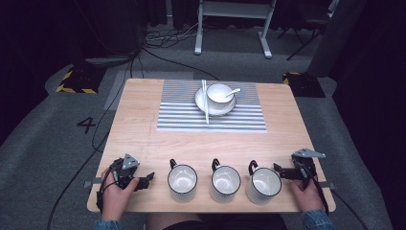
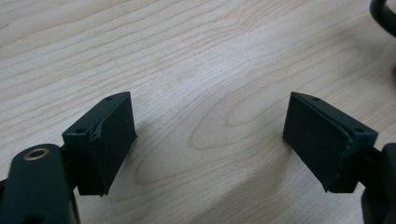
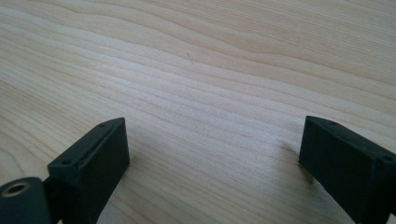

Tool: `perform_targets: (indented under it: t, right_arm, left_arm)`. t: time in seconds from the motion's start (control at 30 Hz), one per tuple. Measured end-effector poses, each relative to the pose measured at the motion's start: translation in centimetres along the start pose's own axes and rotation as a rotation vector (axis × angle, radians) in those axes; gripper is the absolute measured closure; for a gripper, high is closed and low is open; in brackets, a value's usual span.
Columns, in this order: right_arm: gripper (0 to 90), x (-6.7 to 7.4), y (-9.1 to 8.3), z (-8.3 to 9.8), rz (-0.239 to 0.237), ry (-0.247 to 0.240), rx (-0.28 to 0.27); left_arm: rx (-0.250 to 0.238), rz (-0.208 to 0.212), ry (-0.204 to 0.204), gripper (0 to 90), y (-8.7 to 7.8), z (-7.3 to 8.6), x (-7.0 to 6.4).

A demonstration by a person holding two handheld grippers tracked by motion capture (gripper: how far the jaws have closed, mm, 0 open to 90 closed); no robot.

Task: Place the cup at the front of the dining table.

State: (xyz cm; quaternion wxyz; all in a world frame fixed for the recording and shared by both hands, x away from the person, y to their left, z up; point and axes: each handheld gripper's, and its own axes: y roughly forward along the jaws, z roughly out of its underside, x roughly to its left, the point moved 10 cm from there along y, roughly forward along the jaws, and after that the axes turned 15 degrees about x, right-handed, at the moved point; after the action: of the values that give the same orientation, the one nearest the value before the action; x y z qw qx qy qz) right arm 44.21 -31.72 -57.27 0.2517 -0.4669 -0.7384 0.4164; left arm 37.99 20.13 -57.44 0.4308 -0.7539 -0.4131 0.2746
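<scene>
Both grippers rested on the table (image 1: 143, 143) — left gripper (image 1: 149, 177) and right gripper (image 1: 277, 168) gaping wide, empty; three mugs stood between them, the left mug (image 1: 182, 179) and right mug (image 1: 263, 182) nearest, handles turned away for grasping.

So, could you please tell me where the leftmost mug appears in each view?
High view: the leftmost mug stands near the table's front edge, just right of the left tool.
Left gripper view: the black curve in the top right corner is probably the mug's handle.
Right gripper view: bare wood lies between the open jaws.
Shared landmark: the light wooden tabletop.
</scene>
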Motion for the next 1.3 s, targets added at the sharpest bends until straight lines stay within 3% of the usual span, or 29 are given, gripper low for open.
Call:
perform_targets:
  t: [0.03, 0.17, 0.23, 0.27, 0.4, 0.63, 0.87, 1.07, 1.3]
  right_arm:
    - [8.6, 0.0, 0.0, 0.0, 0.000, 0.001, 0.000]
    - [8.6, 0.0, 0.0, 0.0, 0.004, 0.003, 0.000]
    - [8.6, 0.0, 0.0, 0.0, 0.003, 0.002, 0.002]
    - [8.6, 0.0, 0.0, 0.0, 0.003, 0.002, 0.002]
    - [8.6, 0.0, 0.0, 0.0, 0.003, 0.002, 0.000]
    - [8.6, 0.0, 0.0, 0.0, 0.003, 0.002, 0.001]
    - [8.6, 0.0, 0.0, 0.0, 0.003, 0.002, 0.000]
    - [8.6, 0.0, 0.0, 0.0, 0.003, 0.002, 0.001]
    - [8.6, 0.0, 0.0, 0.0, 0.003, 0.002, 0.001]
  left_arm:
    - [-0.011, 0.016, -0.032, 16.4, -0.2, 0.0, -0.1]
    - [-0.053, 0.036, -0.058, 17.0, -1.1, -0.3, -0.2]
    - [-0.116, 0.098, -0.075, 16.9, -2.3, -0.9, -0.8]
    - [-0.184, 0.145, -0.082, 16.8, -3.5, -1.5, -1.4]
    - [-0.224, 0.123, -0.066, 16.8, -4.8, -1.9, -1.9]
    - [-0.223, 0.066, -0.019, 16.7, -6.4, -2.1, -3.0]
    - [-0.222, 0.044, 0.004, 16.7, -7.3, -2.3, -3.6]
    - [-0.225, 0.061, 0.013, 16.6, -7.9, -2.6, -4.6]
    - [-0.228, 0.089, 0.078, 16.3, -8.7, -3.4, -7.2]
